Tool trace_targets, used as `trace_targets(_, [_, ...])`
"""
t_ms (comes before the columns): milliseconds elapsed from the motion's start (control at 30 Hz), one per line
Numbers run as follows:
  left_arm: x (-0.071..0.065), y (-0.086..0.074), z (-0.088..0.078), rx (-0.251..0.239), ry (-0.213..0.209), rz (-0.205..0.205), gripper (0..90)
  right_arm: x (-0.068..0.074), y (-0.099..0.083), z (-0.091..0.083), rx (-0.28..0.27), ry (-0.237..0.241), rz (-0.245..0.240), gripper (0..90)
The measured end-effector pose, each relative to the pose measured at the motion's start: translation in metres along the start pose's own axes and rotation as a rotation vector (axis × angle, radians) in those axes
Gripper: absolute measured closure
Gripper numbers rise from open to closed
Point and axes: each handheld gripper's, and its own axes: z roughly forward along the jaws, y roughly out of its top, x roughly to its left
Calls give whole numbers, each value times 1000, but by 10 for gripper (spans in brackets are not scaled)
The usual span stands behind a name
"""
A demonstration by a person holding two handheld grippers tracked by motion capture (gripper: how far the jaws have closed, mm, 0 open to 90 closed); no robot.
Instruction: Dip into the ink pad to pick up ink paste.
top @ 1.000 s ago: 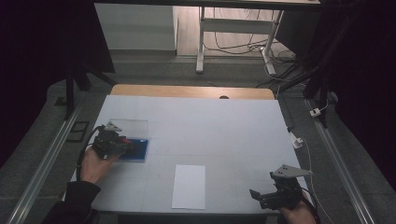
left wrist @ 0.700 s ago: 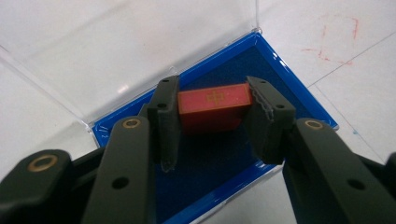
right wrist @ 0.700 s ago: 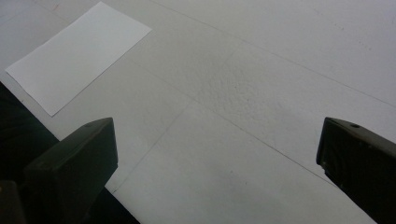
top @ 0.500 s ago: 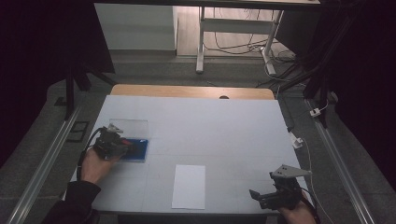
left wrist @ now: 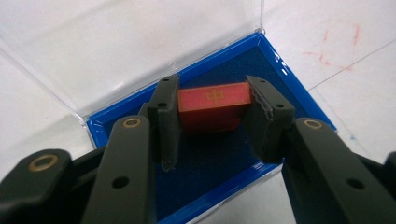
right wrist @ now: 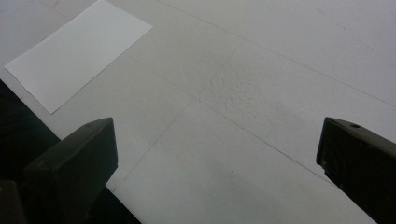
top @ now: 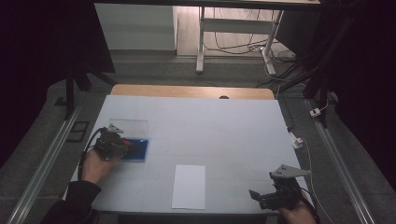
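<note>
1. Left claw (left wrist: 212, 123): jaws closed against the two short ends of the red block (left wrist: 214, 106), one pad on each end. Gripping end to end leaves the block's top face, with its gold character, unobstructed, and keeps the jaws away from the case walls; judged a hold for lifting the block straight up and out

2. Red block: rectangular, red, gold mark on top. It sits inside the blue case (left wrist: 299, 100), low over the dark blue lining; whether it still touches the lining cannot be told

3. Blue case: shallow tray with bright blue rim and darker padded floor. Holds the red block and nothing else that shows. Lies on the counter (top: 210, 126) near its left edge, in front of the person's left hand (top: 95, 163)

4. Clear lid (left wrist: 140, 42): transparent, swung fully back from the case's far edge, lying flat on the counter. Folded away like this, it leaves the whole tray open from above

5. Right claw (right wrist: 217, 158): jaws spread wide, nothing between them, held over bare counter at the near right corner, well apart from the case. Judged idle, waiting

6. White sheet (top: 189, 185): blank paper, flat on the counter near its front edge, between the two claws; nothing lies on it. Possibly the place meant for the block, though that is a guess
</note>
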Motion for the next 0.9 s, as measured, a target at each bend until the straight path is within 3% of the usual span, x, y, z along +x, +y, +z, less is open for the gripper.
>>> trace_targets(100, [-7, 2, 0, 9, 39, 37, 582, 0, 0, 0, 3, -1, 0, 0])
trace_targets(167, [-6, 2, 0, 9, 36, 32, 582, 0, 0, 0, 7, -3, -2, 0])
trace_targets(300, [7, -3, 1, -20, -45, -70, 583, 0, 0, 0, 8, -4, -3, 0])
trace_targets(400, [12, -4, 1, -29, -74, -100, 583, 0, 0, 0, 8, -3, -4, 0])
trace_targets(633, [0, -2, 1, -14, 2, -23, 582, 1, 0, 1, 10, -2, -11, 0])
trace_targets(900, [0, 0, -1, -8, 3, -7, 580, 1, 0, 1, 9, -3, -7, 0])
